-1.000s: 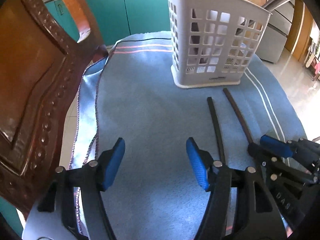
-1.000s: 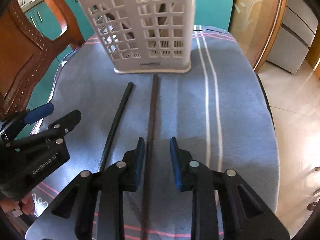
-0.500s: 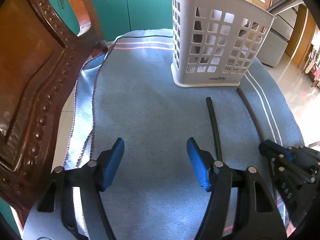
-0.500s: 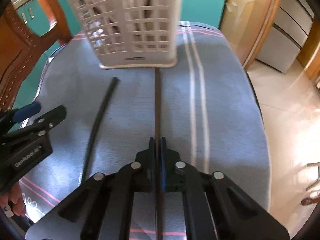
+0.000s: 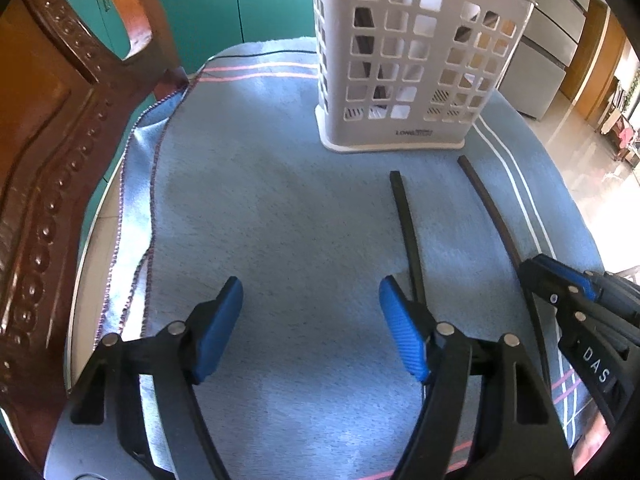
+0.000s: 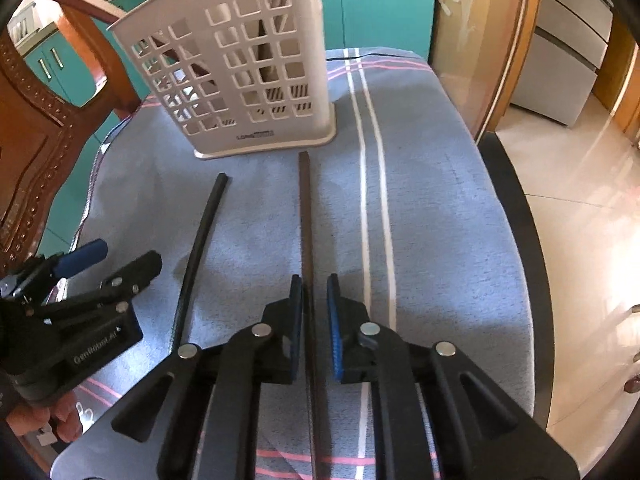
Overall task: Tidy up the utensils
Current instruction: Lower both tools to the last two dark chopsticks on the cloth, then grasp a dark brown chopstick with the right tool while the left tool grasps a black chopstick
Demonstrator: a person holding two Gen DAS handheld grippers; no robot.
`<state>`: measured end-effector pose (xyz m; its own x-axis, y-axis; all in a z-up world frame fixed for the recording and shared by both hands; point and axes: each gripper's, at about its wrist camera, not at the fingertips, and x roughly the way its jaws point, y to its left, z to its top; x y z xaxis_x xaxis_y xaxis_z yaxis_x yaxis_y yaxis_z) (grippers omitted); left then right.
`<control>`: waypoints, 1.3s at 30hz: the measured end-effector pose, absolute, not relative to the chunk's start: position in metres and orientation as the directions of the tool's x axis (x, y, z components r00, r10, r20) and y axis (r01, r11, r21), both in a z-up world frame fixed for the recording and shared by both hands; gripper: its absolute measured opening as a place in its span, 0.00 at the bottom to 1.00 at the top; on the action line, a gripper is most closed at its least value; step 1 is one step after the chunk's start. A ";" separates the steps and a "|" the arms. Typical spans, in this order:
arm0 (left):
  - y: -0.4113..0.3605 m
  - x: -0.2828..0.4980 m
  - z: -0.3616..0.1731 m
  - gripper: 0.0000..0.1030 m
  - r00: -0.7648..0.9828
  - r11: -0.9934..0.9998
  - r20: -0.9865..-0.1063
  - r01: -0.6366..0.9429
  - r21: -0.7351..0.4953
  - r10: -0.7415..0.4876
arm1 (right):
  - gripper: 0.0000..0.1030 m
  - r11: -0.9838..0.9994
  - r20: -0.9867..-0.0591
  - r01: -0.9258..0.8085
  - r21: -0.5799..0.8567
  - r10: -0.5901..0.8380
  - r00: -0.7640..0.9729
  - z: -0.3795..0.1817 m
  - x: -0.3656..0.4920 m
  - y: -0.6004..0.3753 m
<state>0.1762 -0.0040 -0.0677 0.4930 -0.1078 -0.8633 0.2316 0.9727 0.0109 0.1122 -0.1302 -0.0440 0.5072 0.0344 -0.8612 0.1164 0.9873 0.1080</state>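
Left wrist view, left to right: a carved wooden chair (image 5: 52,152) fills the left edge, against the blue towel (image 5: 280,208) that covers the table. The left gripper (image 5: 310,324) hovers low over bare towel with its blue pads (image 5: 218,328) spread wide and nothing between them. Beyond it, the white basket (image 5: 416,60) stands upright at the far end of the towel; dark utensils show through its lattice. Two chopsticks lie in front of the basket, apart, pointing toward it: the black chopstick (image 5: 406,228) runs just beside the left gripper's right finger, and the brown chopstick (image 5: 490,208) lies further right, next to the white stripes. This view shows only the side of the right gripper (image 5: 560,284) at the brown chopstick's near end; its gap is hidden here.

Right wrist view, left to right: chair (image 6: 36,128), then the left gripper (image 6: 116,264) seen side-on, a thumb below it. The black chopstick (image 6: 200,240) lies between the two grippers. Basket (image 6: 240,80) is behind. The right gripper (image 6: 314,296) straddles the brown chopstick (image 6: 306,208); its jaws stand narrow, the left pad against the stick, a slim gap on the right. Whether the stick is clear of the towel cannot be told. Only this view shows the table's dark edge (image 6: 516,216) and the tiled floor (image 6: 580,208).
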 end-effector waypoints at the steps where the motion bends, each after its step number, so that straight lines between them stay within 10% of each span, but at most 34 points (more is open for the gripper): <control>1: -0.004 0.176 -0.068 0.69 0.493 0.973 -0.863 0.231 0.010 -0.108 | 0.13 0.988 -0.864 0.113 0.105 0.034 0.503 -0.045 0.112 -0.129; 39: -0.014 0.179 -0.085 0.74 0.466 0.971 -0.878 0.240 0.010 -0.106 | 0.14 0.965 -0.843 0.192 0.177 0.048 0.535 -0.039 0.110 -0.143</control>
